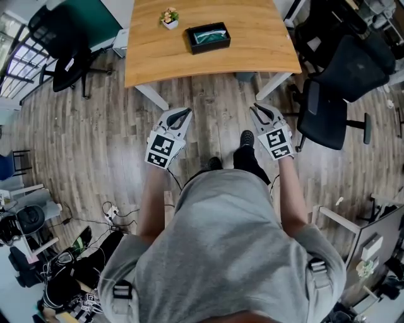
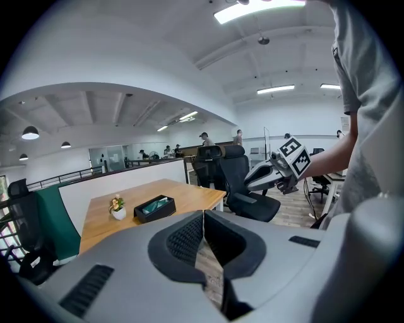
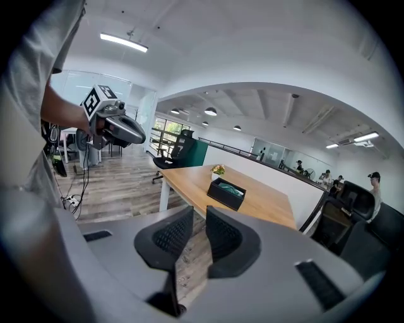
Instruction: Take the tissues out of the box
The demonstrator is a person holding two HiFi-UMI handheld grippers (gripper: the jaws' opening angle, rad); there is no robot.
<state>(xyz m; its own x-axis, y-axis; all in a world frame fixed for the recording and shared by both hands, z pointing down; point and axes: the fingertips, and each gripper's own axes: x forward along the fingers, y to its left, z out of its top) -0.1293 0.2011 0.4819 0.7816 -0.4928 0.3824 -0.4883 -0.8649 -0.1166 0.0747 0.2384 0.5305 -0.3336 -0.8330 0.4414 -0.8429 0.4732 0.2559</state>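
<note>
Near: left hand-held gripper (image 1: 185,113) clenched, empty; right hand-held gripper (image 1: 257,109) jaws slightly apart, nothing betw. them. Both over wood floor (image 1: 95,139), short of table (image 1: 259,47). Far: black tissue box (image 1: 207,37) on table, right of small flower pot (image 1: 169,19).

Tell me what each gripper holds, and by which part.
Nothing is held. The left gripper has its jaws shut together, empty; the right gripper has its jaws slightly apart, empty. The tissue box sits untouched on the table.
</note>
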